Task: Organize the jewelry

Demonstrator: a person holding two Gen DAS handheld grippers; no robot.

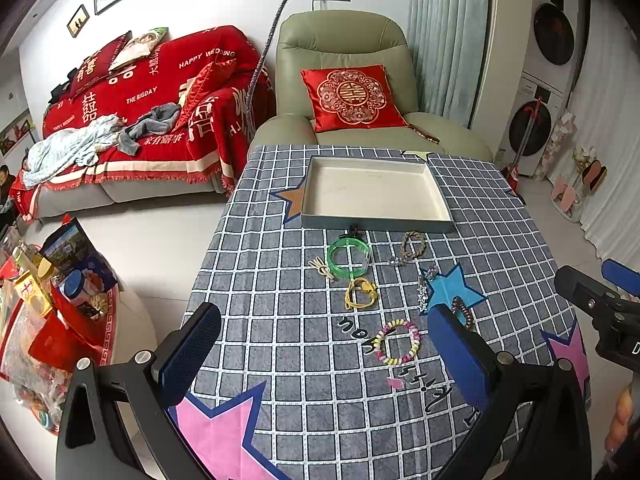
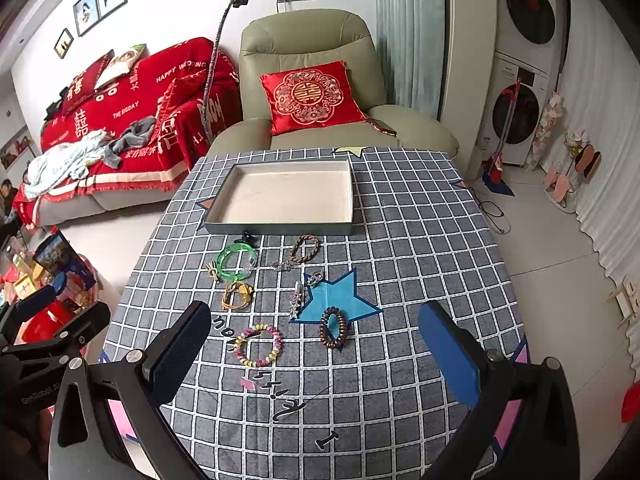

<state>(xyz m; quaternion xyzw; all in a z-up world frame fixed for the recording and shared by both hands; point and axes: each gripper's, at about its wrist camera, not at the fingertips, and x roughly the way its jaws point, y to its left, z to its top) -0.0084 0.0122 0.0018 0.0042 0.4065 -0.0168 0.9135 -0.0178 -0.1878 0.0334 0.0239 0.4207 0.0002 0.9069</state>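
Observation:
An empty shallow white tray (image 1: 440,204) (image 2: 352,200) sits at the far side of the checked tablecloth. In front of it lie a green bangle (image 1: 349,257) (image 2: 237,261), a braided brown bracelet (image 1: 413,243) (image 2: 305,248), a yellow cord piece (image 1: 361,293) (image 2: 237,295), a pastel bead bracelet (image 1: 396,342) (image 2: 259,345), a dark bead bracelet (image 2: 333,327), star clips (image 2: 296,300) and small silver pieces. My left gripper (image 1: 324,356) is open above the near table. My right gripper (image 2: 316,354) is open, over the bead bracelets.
A green armchair (image 1: 340,60) with a red cushion stands behind the table. A red-covered sofa (image 1: 140,112) is at left. A low table with snacks and boxes (image 1: 52,300) is near left. Washer and dryer (image 2: 524,80) stand at right.

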